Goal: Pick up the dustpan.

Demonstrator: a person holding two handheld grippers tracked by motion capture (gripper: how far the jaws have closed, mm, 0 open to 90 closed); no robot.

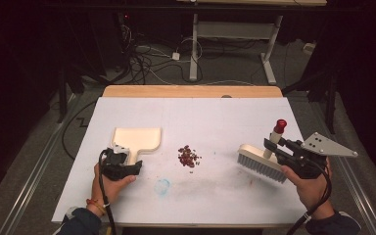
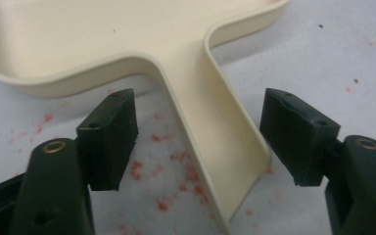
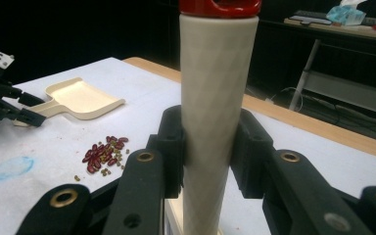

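A: Left side? Where's the cream plastic dustpan (image 1: 138, 139)?

B: Flat on the tabletop (image 1: 225, 112), left of centre, handle toward the near edge. Left gripper (image 2: 200, 139) straddles the handle, jaws apart, pads clear of both sides. Not gripped yet.

A: Middle?

B: Small pile of dark red beans (image 1: 188, 155), mid-tabletop, well apart from the pan mouth.

A: Right side?

B: Right gripper (image 3: 207, 147) has its jaws clamped on the upright pale handle of the white-bristled brush with the red cap (image 1: 264, 157), bristles resting near the right edge.

A: So the step?

B: I'd say picking up the dustpan. Next: close on the handle, bring the pan's lip just beside the beans, then sweep leftward.
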